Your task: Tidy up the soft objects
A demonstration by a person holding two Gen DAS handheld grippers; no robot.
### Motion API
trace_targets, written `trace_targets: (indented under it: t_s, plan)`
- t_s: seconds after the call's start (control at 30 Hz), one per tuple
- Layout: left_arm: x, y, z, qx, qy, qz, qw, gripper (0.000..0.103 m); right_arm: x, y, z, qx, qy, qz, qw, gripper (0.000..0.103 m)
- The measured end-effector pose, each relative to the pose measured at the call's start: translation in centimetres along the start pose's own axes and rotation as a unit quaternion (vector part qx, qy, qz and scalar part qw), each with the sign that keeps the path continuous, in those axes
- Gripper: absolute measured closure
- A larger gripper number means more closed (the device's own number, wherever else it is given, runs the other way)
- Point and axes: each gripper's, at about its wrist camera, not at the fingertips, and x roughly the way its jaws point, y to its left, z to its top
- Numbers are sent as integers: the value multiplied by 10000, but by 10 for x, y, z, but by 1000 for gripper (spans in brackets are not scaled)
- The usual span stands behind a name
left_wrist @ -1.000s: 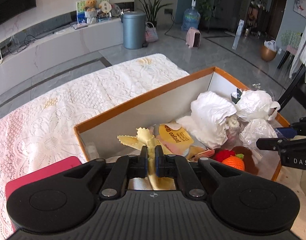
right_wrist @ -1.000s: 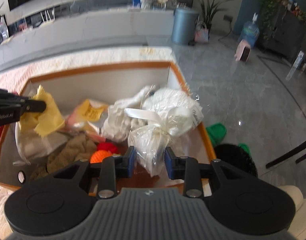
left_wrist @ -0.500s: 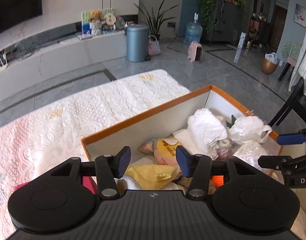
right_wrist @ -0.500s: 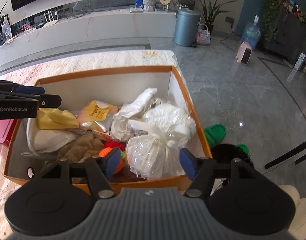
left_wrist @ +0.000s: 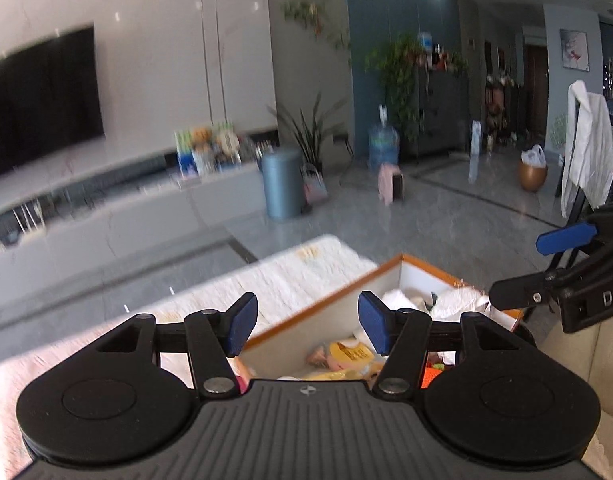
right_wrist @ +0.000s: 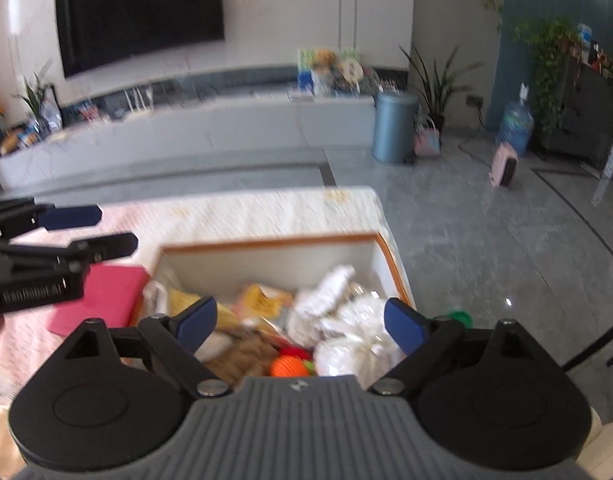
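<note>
Above box [right_wrist: 266, 254], two opening tools [right_wrist: 300, 322]

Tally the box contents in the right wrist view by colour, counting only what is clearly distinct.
White wrapped bundles: 2
Yellow items: 2
Orange ball: 1
Brown plush: 1
Total: 6; blur may hide more in the box.

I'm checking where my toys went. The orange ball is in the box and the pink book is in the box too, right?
Not quite. The orange ball is in the box, but the pink book is not: it lies outside, on the white lace cloth beside the box's left wall. The right wrist view shows it.
</note>
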Motion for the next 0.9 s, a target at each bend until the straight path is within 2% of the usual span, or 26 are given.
trace_targets:
  t_s: [0.33,0.4,0.5,0.67,0.8,0.9]
  plan:
    - [-73,-5,-9,-208,-1108,356,9930,34,-69,45,-16,20,-1025,282,9943,8]
    - [-83,-7,-15,-178,-1233,439,9912,27,-79,54,-27,64,-1247,294,9917,6]
    - [-92,-6,-25,-237,-1281,573,9898,20,-87,65,-46,167,-1513,236,9881,6]
    - [-102,-6,-53,-403,-1304,975,9858,12,-88,81,-81,405,-1709,104,9844,4]
    - [-100,-5,-75,-481,-1166,1262,9839,10,-81,93,-107,469,-1733,26,9838,3]
    - [-95,2,-88,-778,-860,1383,9836,10,-69,99,-124,531,-1595,28,9858,3]
